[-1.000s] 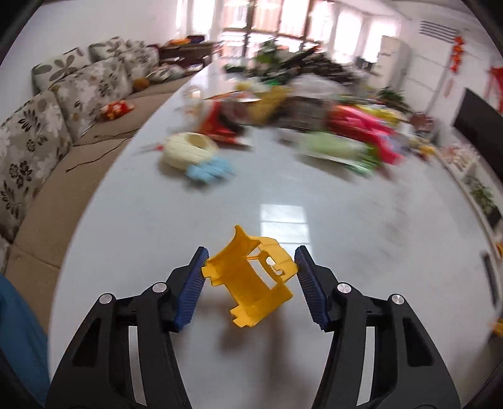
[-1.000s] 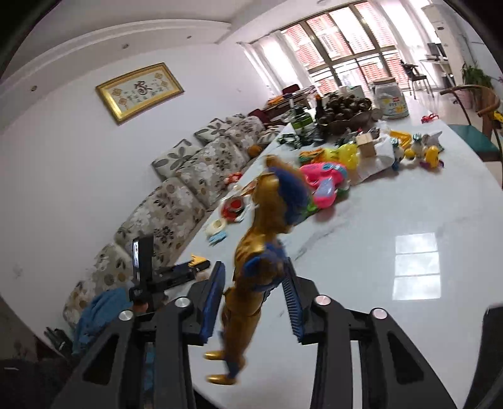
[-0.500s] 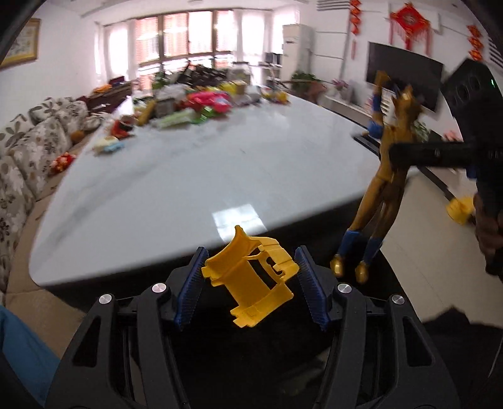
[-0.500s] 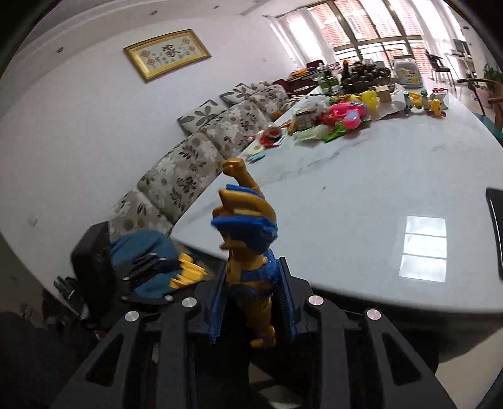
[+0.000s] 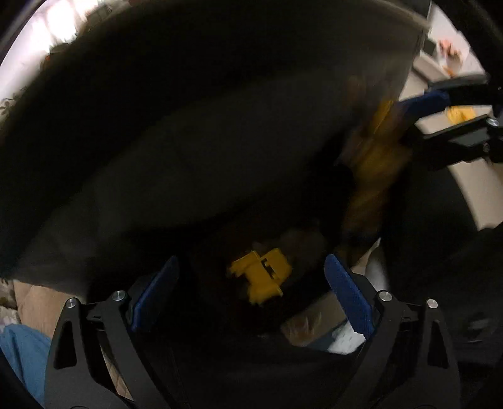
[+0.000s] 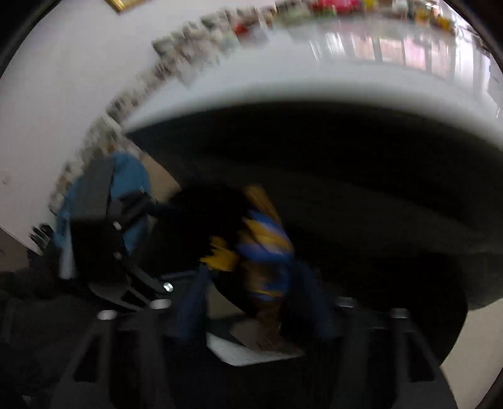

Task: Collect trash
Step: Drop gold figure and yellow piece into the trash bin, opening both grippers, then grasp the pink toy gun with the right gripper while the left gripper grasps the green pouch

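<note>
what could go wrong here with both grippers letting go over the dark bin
Both jaws have just been opening. The yellow plastic piece hangs clear of the left gripper, so it looks set to land inside. The gold and blue figure drops near the left gripper's side and could bounce off the other tool. Blur hides the bin's rim.

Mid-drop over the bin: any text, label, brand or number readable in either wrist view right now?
None readable.
Yellow plastic piece: no print visible.
Gold and blue figure: motion-blurred, no lettering to make out.
White sheet under the figure: faint marks, too blurred.
Framed picture: only a corner shows.
</note>
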Motion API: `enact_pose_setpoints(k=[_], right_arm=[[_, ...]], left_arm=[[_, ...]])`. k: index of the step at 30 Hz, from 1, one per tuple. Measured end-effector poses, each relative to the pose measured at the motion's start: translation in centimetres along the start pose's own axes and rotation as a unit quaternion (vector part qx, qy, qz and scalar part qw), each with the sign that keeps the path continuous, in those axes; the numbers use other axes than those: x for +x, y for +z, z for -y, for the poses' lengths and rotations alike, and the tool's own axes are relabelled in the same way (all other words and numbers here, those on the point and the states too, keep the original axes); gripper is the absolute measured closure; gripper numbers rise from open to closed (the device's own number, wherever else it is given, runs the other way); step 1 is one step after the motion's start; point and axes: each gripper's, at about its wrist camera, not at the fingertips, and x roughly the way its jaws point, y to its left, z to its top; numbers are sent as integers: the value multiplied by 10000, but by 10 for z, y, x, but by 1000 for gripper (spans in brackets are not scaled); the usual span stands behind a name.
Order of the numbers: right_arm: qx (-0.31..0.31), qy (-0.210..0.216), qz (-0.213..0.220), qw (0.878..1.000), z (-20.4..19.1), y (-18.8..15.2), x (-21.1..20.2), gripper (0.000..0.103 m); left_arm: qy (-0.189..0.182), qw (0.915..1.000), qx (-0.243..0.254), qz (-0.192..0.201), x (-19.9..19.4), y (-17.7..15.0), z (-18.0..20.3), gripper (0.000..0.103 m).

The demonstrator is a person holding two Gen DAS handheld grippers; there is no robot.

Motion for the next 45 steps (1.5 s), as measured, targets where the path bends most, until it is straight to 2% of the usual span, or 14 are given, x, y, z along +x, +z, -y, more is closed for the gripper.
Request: enact_pose_setpoints(k=[2,5,9,13,17,21,26,27,28,31,32,38,41,45], right_arm=[[-27,-5,-84,10000,-1,-2,1,39],[-137,195,267,9994,-11,4,-35,39],[-509,241,1097,9924,-24,48,-105,27],[-691,-343,1709,9823,-3,142,-132,21],[249,-400,1961,9794,57,252,-118,20],[915,-669,1927,9747,110,363,-87,24],[1827,-401,1335,9732,167,432,-37,26],[1960,-307,1147,9734,176,439,-24,33],[2026,-226,969,9742,181,445,-11,34],[1545,-590,825,9828,170,448,3,55],[1494,-528,848,9837,169,446,1,66],[1215,-299,1266,9840,164,379,-54,67],[1165,-242,1323,9841,163,332,-82,75],[1152,-220,1337,9841,164,283,-104,75]], left_arm=[[62,9998,-11,-202,8,-6,-1,12],[54,9999,-105,-81,-8,-11,-8,12],[-124,9968,-338,707,-77,-5,-23,12],[42,9797,-577,1921,-157,20,-45,11],[316,9566,-1102,2679,-198,57,-80,10],[465,9428,-1486,2947,-203,84,-103,10],[310,9454,-1683,2774,-188,92,-125,10],[300,9464,-1731,2712,-184,92,-129,10],[263,9470,-1760,2675,-179,96,-134,10],[61,9477,-1848,2600,-169,101,-144,10],[44,9484,-1853,2573,-167,104,-144,10],[489,9547,-1602,2459,-153,162,-156,10],[985,9578,-1557,2204,-127,223,-176,10],[1143,9602,-1818,1784,-84,292,-209,10]])
